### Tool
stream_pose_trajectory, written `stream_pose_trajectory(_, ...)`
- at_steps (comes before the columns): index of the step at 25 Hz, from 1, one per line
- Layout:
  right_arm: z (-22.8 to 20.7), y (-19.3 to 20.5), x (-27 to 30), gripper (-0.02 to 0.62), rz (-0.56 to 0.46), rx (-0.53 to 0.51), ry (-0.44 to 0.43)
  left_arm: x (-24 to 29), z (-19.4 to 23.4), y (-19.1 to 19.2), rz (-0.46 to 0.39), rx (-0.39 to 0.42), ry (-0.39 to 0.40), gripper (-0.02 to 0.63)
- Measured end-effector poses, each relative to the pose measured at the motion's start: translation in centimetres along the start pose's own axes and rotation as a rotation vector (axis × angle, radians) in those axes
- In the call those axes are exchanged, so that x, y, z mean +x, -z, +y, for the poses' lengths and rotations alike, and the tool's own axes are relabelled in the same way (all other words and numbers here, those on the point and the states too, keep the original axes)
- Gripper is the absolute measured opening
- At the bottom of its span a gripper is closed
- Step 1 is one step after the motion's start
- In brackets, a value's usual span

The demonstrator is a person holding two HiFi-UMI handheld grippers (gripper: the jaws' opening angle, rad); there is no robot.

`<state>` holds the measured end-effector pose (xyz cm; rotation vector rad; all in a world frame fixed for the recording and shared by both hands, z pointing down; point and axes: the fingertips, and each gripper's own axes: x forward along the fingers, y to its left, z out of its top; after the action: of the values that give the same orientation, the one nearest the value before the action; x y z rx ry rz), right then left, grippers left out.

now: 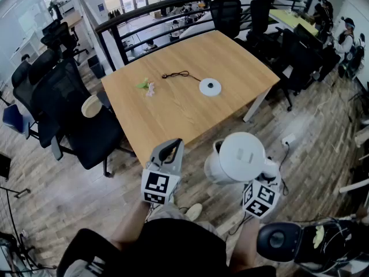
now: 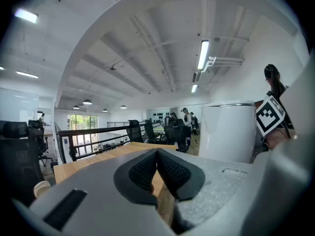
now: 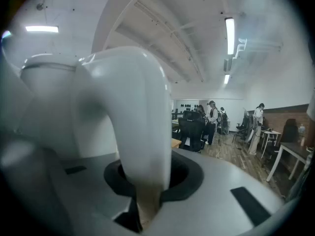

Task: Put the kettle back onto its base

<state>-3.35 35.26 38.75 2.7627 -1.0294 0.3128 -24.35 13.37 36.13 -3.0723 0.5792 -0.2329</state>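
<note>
A white kettle (image 1: 237, 157) hangs in the air off the near edge of the wooden table (image 1: 173, 108), clear of it. My right gripper (image 1: 266, 180) is shut on the kettle's handle (image 3: 133, 132), which fills the right gripper view between the dark pads (image 3: 184, 178). The round white base (image 1: 210, 87) with its black cord (image 1: 176, 74) lies near the table's middle, far ahead of the kettle. My left gripper (image 1: 171, 149) hovers by the table's near edge, left of the kettle (image 2: 229, 132), its pads (image 2: 170, 171) touching with nothing between them.
A small green and pink item (image 1: 147, 86) lies on the table left of the base. Black office chairs (image 1: 86, 120) stand along the left side and behind the table. A black railing (image 1: 167, 10) runs behind it. People stand at the far right (image 1: 346, 36).
</note>
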Motion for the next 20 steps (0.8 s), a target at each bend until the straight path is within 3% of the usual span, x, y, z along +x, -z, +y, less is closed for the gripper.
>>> stream_pose_trajectory(20,-2.4,0.2,0.8,0.067,0.015,0.011,-0.010,2.2,-2.2,-0.4,0.005,0.000,0.018,0.003)
